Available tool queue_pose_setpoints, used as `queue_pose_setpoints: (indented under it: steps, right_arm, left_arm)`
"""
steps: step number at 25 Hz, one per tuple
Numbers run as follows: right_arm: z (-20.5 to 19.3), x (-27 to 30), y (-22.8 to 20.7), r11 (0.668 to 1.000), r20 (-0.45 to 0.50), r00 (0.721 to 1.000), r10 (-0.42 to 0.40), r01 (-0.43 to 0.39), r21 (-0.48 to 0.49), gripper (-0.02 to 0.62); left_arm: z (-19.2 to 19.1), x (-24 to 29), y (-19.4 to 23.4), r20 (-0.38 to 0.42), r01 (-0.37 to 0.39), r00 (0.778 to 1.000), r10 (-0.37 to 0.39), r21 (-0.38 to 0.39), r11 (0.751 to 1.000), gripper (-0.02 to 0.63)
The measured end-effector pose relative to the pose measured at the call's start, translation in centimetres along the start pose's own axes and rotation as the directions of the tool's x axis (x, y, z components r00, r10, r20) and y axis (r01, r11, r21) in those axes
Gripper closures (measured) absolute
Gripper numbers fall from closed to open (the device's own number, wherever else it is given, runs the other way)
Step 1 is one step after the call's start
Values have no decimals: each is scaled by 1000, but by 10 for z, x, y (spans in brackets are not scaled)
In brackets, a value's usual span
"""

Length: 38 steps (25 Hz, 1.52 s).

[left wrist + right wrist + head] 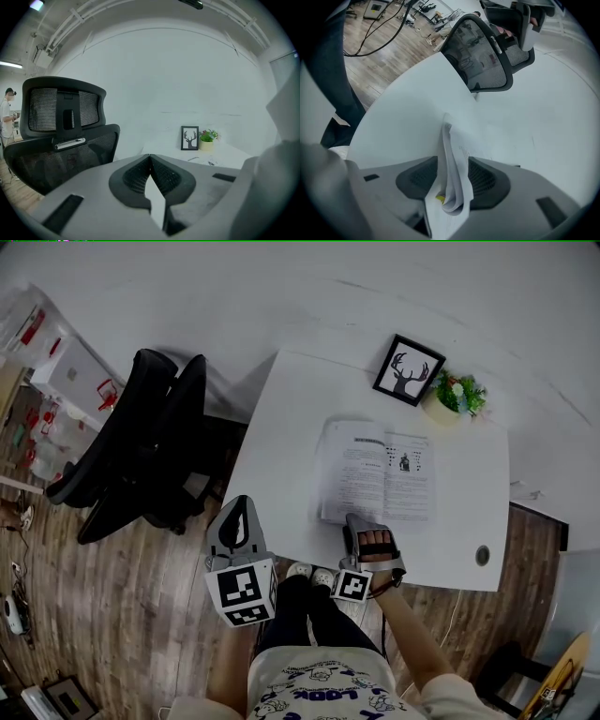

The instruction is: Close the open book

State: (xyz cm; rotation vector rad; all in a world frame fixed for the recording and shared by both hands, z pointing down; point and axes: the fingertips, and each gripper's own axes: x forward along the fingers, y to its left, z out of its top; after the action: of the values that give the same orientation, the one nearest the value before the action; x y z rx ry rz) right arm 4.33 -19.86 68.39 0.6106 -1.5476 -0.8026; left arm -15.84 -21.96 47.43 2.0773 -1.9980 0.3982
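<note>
The open book lay face up on the white bench, near its far right corner, with a framed deer picture and a small potted plant just beyond it. The right gripper sat at the book's near edge. In the right gripper view, a curled sheaf of pages stood up between its fingers. The fingers were spread wide, and the pages looked loose rather than pinched, though contact with the right pad was hard to rule out. The left gripper hung off the bench's left edge, above the wooden floor and beside a black office chair. Its fingers were clenched tip to tip on nothing.
</note>
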Motion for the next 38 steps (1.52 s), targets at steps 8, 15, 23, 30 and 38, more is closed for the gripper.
queue_pose_setpoints:
  steps: [8, 15, 23, 30, 38]
  right_arm:
    - [7, 10, -10, 999, -2, 999, -43, 43, -11, 396]
    - [10, 14, -11, 999, 5, 999, -48, 48, 23, 398]
    - [11, 9, -10, 987, 45, 999, -23, 15, 157, 499]
    - [10, -2, -23, 945, 81, 997, -13, -14, 327, 535]
    - [0, -15, -45, 781, 141, 990, -15, -76, 620, 552]
  left_arm:
    - [-2, -2, 9, -6, -17, 1000, 17, -2, 1000, 582]
    - [-4, -2, 14, -9, -29, 1000, 29, -6, 1000, 583]
    - [1, 0, 12, 3, -29, 1000, 29, -15, 999, 581]
    - [7, 3, 6, 12, -16, 1000, 16, -12, 1000, 583]
    - [20, 10, -11, 34, 21, 999, -21, 0, 1000, 583]
